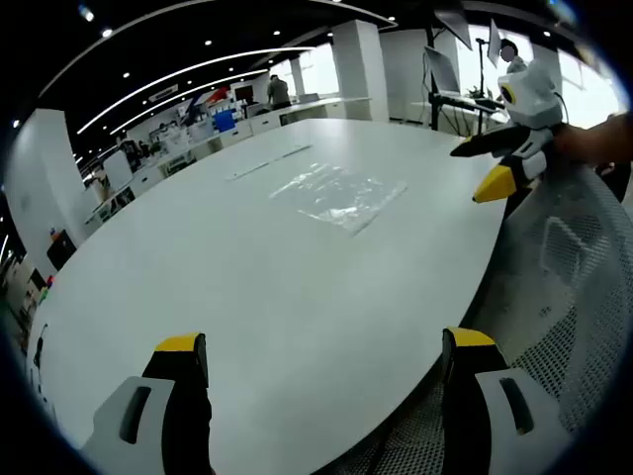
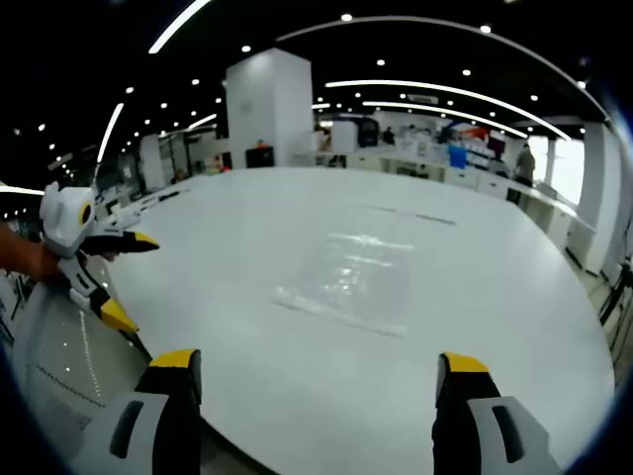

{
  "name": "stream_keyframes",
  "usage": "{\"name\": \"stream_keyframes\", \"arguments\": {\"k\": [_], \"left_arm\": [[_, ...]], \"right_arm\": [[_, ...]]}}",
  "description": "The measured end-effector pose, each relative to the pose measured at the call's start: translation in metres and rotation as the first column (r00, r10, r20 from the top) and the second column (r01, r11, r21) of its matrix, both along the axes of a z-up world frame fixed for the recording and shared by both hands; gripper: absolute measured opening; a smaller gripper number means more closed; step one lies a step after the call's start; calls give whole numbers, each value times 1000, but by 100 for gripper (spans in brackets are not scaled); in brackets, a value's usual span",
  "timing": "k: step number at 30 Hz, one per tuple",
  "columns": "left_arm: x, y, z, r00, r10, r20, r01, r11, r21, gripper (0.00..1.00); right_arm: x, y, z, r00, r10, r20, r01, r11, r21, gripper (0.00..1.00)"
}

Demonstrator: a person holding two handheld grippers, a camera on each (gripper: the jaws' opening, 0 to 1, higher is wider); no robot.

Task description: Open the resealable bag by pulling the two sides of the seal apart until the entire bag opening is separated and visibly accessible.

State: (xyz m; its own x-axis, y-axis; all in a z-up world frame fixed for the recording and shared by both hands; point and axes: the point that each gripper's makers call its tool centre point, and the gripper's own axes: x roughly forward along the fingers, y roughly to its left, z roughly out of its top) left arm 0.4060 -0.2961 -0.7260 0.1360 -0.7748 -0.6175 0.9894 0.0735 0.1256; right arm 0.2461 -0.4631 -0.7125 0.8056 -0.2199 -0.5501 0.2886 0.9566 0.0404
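A clear resealable bag point(image 1: 339, 195) lies flat on the white table point(image 1: 247, 287), well ahead of both grippers and held by neither. My left gripper point(image 1: 324, 346) hangs open over the table's near edge, with nothing between its yellow-tipped jaws. The right gripper point(image 1: 480, 168) comes in from the upper right, jaws spread, beside the table edge. In the right gripper view the bag point(image 2: 356, 277) rests in the middle of the table point(image 2: 297, 208), beyond my open right gripper point(image 2: 318, 364). The left gripper point(image 2: 134, 280) shows at the left, held by a hand, its jaws apart.
A grey mesh chair point(image 1: 574, 287) stands by the table's edge under the right gripper and shows again as a mesh chair point(image 2: 59, 356) at lower left. Two thin strips point(image 1: 267, 163) lie farther back on the table. Desks, screens and people fill the office behind.
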Motion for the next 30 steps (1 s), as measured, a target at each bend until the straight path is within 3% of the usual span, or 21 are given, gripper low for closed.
{"name": "stream_keyframes", "arguments": {"k": [30], "left_arm": [[1, 0, 0, 1000, 3, 8, -3, 1000, 1, 98]], "right_arm": [[0, -2, 1, 1000, -12, 8, 12, 1000, 4, 98]]}}
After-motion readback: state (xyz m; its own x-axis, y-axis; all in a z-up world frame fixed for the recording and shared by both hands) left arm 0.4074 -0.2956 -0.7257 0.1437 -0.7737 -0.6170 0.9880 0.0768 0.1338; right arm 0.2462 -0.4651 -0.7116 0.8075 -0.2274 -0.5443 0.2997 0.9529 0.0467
